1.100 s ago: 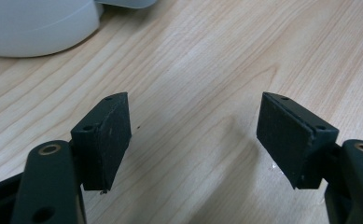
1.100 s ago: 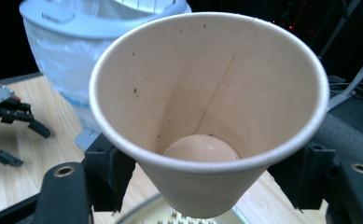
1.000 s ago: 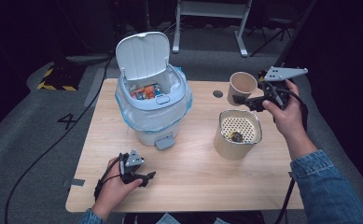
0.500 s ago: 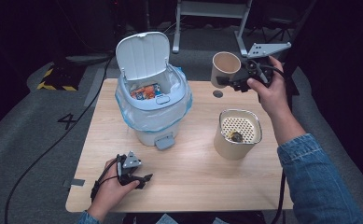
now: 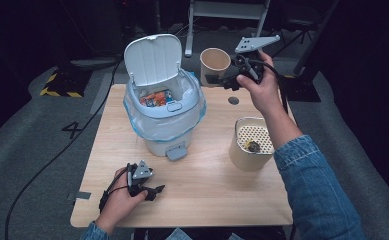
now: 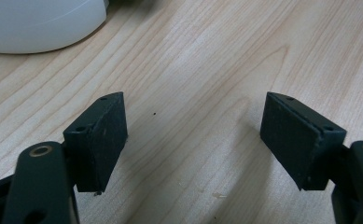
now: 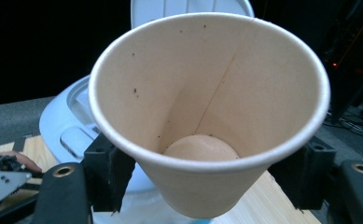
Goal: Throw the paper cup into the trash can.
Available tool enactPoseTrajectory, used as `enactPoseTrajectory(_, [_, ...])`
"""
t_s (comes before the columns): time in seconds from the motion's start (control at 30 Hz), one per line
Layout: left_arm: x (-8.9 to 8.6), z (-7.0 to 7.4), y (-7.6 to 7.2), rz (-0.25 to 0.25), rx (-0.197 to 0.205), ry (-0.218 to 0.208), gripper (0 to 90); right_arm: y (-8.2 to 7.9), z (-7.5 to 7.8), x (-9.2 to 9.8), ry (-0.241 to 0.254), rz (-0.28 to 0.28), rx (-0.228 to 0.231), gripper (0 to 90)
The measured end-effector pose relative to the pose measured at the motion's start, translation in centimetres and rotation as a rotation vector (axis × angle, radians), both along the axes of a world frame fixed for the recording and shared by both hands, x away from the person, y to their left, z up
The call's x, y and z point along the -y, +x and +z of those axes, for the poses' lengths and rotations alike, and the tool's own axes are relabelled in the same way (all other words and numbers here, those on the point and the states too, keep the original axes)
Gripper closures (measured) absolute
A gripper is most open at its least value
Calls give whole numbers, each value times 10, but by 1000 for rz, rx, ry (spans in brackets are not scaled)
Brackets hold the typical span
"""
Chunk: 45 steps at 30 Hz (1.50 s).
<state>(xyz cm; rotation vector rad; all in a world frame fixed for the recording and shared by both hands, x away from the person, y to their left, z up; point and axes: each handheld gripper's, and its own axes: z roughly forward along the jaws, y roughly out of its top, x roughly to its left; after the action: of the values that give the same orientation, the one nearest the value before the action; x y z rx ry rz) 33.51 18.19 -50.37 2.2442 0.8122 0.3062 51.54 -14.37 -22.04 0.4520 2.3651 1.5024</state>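
Observation:
A tan paper cup (image 5: 214,62) hangs in the air above the table's far edge, just right of the white pedal bin (image 5: 164,125). My right gripper (image 5: 222,80) is shut on the cup's lower wall. In the right gripper view the cup (image 7: 207,116) is tipped with its mouth toward the camera; it is empty except for a few dark specks, and a black pad presses it on either side. My right gripper (image 7: 207,179) has the bin's raised lid (image 7: 188,7) behind it. My left gripper (image 5: 154,191) rests on the table near the front, open, with bare wood between its jaws (image 6: 193,140).
The bin's lid (image 5: 152,57) stands up and coloured waste (image 5: 154,97) lies in its blue liner. A tan container (image 5: 251,145) with a perforated insert and a dark scrap stands at the right. A small dark disc (image 5: 233,100) lies on the wooden table (image 5: 207,200).
My right hand has carried the cup up off the table and leftward, from beside the tan container to near the bin's open top. The left hand has kept still.

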Motion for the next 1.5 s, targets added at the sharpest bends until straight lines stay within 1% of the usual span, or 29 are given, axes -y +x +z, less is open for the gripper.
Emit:
enactPoseTrajectory(0.17, [1,0,1,-1,2,0,228,6,-4,-18,9,24,-9,294])
enactPoseTrajectory(0.2, [1,0,1,1,0,0,227,8,-6,-25,16,30,-9,293])
enactPoseTrajectory(0.27, [1,0,1,2,2,1,226,8,-6,-27,19,33,-6,293])
enactPoseTrajectory(0.33, [2,0,1,8,2,2,222,8,-8,-33,70,39,-9,292])
enactPoseTrajectory(0.4, [2,0,1,9,2,2,222,10,-10,-38,104,44,-16,291])
enactPoseTrajectory(0.47, [2,0,1,9,2,2,222,12,-14,-44,110,42,-23,292])
enactPoseTrajectory(0.5, [2,0,1,9,1,2,222,13,-16,-51,108,39,-23,291])
enactPoseTrajectory(0.57, [2,0,1,10,-2,-2,221,13,-17,-53,107,38,-21,292])
enactPoseTrajectory(0.67, [2,0,1,8,-2,-1,220,16,-20,-60,106,31,-28,292])
enactPoseTrajectory(0.8, [2,0,1,7,-2,2,216,20,-25,-70,95,17,-34,290])
enactPoseTrajectory(0.83, [2,0,1,7,-1,2,214,20,-27,-74,84,14,-38,290])
enactPoseTrajectory(0.87, [2,0,2,6,-1,4,214,20,-27,-74,84,14,-38,290])
enactPoseTrajectory(0.97, [3,0,2,8,-1,4,213,20,-31,-81,41,12,-48,291])
enactPoseTrajectory(1.07, [3,0,2,8,-1,4,213,20,-34,-87,13,10,-63,290])
enactPoseTrajectory(1.1, [3,0,2,8,-1,4,213,20,-36,-90,-8,10,-67,291])
enactPoseTrajectory(1.13, [3,0,2,8,-1,4,213,20,-36,-90,-8,10,-67,291])
enactPoseTrajectory(1.27, [3,0,2,6,-1,4,213,17,-38,-99,-63,18,-63,291])
enactPoseTrajectory(1.37, [3,0,2,6,-1,4,213,15,-38,-102,-77,24,-62,288])
enactPoseTrajectory(1.4, [3,0,2,8,-1,4,213,15,-39,-105,-91,29,-59,280])
enactPoseTrajectory(1.43, [3,0,2,6,-1,4,213,15,-39,-107,-108,34,-47,233])
enactPoseTrajectory(1.47, [3,0,2,8,-1,4,213,14,-40,-109,-114,38,-25,148])
enactPoseTrajectory(1.5, [3,0,2,8,-1,4,213,12,-41,-111,-108,41,5,115])
